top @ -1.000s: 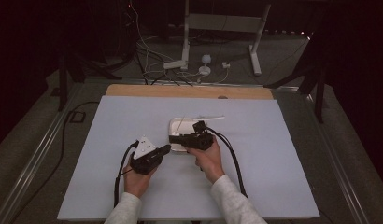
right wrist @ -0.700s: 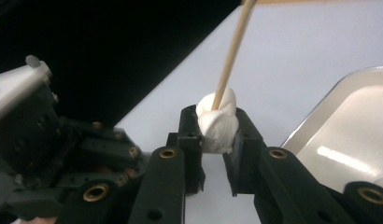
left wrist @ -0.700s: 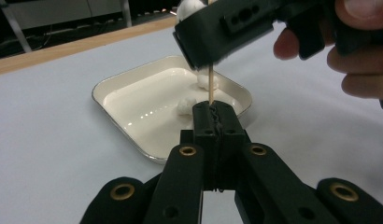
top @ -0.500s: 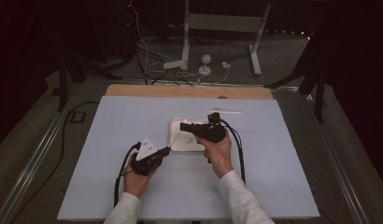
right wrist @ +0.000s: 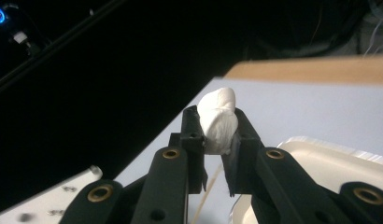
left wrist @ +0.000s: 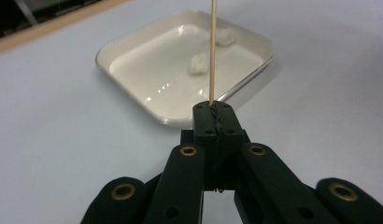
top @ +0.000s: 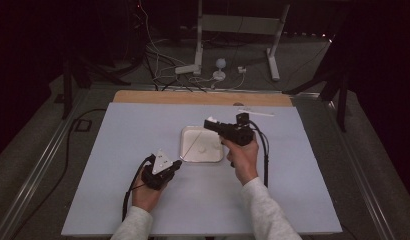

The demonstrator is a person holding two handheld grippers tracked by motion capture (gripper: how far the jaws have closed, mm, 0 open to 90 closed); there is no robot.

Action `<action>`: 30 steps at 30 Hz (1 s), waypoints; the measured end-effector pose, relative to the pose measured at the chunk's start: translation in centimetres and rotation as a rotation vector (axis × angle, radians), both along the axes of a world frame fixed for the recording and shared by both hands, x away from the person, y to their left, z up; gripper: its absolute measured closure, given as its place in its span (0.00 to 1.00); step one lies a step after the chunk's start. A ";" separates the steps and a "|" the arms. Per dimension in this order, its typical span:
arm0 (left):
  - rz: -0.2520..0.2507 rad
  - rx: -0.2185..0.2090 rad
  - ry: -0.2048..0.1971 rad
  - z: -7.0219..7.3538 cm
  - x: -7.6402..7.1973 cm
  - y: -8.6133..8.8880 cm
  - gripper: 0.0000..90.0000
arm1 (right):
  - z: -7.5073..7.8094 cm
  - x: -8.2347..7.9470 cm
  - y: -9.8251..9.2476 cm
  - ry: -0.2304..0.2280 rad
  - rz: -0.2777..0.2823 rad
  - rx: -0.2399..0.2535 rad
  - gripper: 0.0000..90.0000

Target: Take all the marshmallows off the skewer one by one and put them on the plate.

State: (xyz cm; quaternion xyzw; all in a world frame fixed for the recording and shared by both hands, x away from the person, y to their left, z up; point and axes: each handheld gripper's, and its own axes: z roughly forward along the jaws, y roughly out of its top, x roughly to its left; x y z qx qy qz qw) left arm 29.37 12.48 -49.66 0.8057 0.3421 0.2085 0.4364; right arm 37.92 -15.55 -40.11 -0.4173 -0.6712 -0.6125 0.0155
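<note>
Marshmallow lifted over the tray (top: 189,150)

Right gripper (right wrist: 217,128) clamps a marshmallow (right wrist: 218,120) (plain in its own view); left gripper (left wrist: 213,114) pinches a skewer (left wrist: 211,51).

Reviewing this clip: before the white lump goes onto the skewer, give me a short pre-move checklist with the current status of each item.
1. Left gripper clamped on the wooden skewer: ok, jaws shut on its base.
2. Right gripper holding the white lump: ok, pinched between the pads, sticking out past the tips.
3. Skewer tip free to take the lump: cannot tell, the tip runs out of the left gripper view.
4. Lump lined up with the skewer: not ok, in the high view the right gripper is above the tray's far side, away from the left gripper.
5. Tray flat on the table, two lumps inside: ok.
</note>
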 end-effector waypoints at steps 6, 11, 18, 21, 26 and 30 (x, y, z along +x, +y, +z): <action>0.008 -0.048 -0.004 0.5 0.0 0.1 1.00 | 1.0 -0.3 -0.7 -0.027 0.007 -0.077 0.89; 0.009 -0.066 -0.002 0.6 0.0 0.2 1.00 | 0.3 -0.1 -0.4 -0.027 0.010 -0.112 0.88; 0.016 -0.091 0.002 0.7 0.1 0.6 1.00 | -0.2 0.2 -0.4 -0.019 0.003 -0.127 0.88; 0.017 -0.099 0.003 0.7 0.1 0.6 1.00 | -0.3 0.2 -0.3 -0.020 0.001 -0.141 0.88; 0.017 -0.116 0.007 0.7 0.2 0.7 1.00 | -0.5 0.4 -0.2 -0.019 -0.006 -0.172 0.88; 0.016 -0.127 0.012 0.7 0.2 0.7 1.00 | -0.8 0.6 -0.2 -0.018 -0.012 -0.192 0.88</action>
